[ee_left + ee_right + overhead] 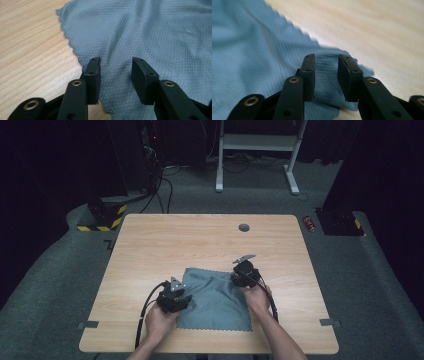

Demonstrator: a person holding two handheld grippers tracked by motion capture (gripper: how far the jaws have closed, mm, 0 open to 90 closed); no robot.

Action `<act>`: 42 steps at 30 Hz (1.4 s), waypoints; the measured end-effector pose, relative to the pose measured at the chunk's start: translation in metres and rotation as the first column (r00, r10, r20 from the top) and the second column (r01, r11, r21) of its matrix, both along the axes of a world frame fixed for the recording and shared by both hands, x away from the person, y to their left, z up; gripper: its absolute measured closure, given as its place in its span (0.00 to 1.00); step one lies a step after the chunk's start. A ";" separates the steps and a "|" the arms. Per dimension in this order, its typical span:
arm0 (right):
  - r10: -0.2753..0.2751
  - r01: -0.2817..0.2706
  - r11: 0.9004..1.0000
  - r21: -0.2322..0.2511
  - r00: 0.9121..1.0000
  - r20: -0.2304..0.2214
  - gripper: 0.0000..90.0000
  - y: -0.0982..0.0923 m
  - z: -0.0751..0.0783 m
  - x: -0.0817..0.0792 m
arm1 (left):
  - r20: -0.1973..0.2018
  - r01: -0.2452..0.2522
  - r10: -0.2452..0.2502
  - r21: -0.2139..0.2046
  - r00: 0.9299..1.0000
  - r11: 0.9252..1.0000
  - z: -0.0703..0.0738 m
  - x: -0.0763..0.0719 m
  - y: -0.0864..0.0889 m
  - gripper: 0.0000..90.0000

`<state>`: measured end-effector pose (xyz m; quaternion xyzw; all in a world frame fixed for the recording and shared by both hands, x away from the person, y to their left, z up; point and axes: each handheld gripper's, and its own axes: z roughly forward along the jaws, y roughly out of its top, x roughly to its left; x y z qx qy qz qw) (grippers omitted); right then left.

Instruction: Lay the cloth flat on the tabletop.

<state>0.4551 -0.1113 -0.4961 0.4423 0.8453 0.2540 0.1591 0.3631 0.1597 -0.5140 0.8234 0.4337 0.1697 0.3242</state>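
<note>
Cloth: a grey-blue cloth point(215, 297) with a scalloped edge is lying spread on the desk point(150, 245), on the near half, a little right of the middle; soft folds are running across it.

Left claw: the left claw point(186, 296) is sitting at the cloth's left edge, about halfway along that side, angled in toward the middle of the fabric.

Left claw, own view: in the left gripper view the left claw point(116, 75) is hovering low over the cloth point(150, 32), close to its scalloped edge, with bare desk point(27, 42) lying to one side. The jaws are standing parted, with flat cloth showing in the gap and nothing pinched between the pads.

Right claw: the right claw point(241, 270) is sitting at the cloth's far right corner, with the person's hand point(257, 297) resting over the right edge behind it.

Right claw, own view: in the right gripper view the right claw point(326, 75) is hanging over that corner of the cloth point(249, 57), which is ending just beyond the jaw tips, with wood grain point(374, 32) past it. This view is blurred. The jaws are standing apart with the fabric lying beneath them, and the pads are not pressing on it.

Grip: neither claw is holding the cloth.
</note>
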 end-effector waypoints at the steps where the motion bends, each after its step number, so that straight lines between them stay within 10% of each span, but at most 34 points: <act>1: 0.000 0.000 1.000 -0.006 1.000 -0.002 0.73 -0.004 -0.004 -0.002 | 0.003 -0.002 0.002 0.004 1.000 1.000 0.000 -0.002 0.001 0.66; 10: -0.026 0.026 1.000 0.005 1.000 0.015 0.70 -0.025 -0.003 -0.014 | -0.032 -0.024 0.025 0.026 0.999 0.999 0.007 0.004 0.001 0.60; 16: 0.007 -0.009 0.999 0.033 0.999 0.045 0.73 -0.020 0.004 -0.019 | -0.020 -0.047 0.046 -0.032 0.999 0.998 0.017 0.025 -0.002 0.58; 34: -0.054 0.054 0.998 -0.016 0.998 -0.013 0.74 0.003 -0.005 0.039 | -0.064 -0.096 0.100 0.062 0.993 0.993 0.007 0.086 -0.013 0.55; 42: -0.012 0.009 0.997 0.071 0.999 0.035 0.71 -0.005 0.000 0.002 | -0.028 -0.075 0.076 0.036 0.997 0.997 0.007 0.056 -0.003 0.53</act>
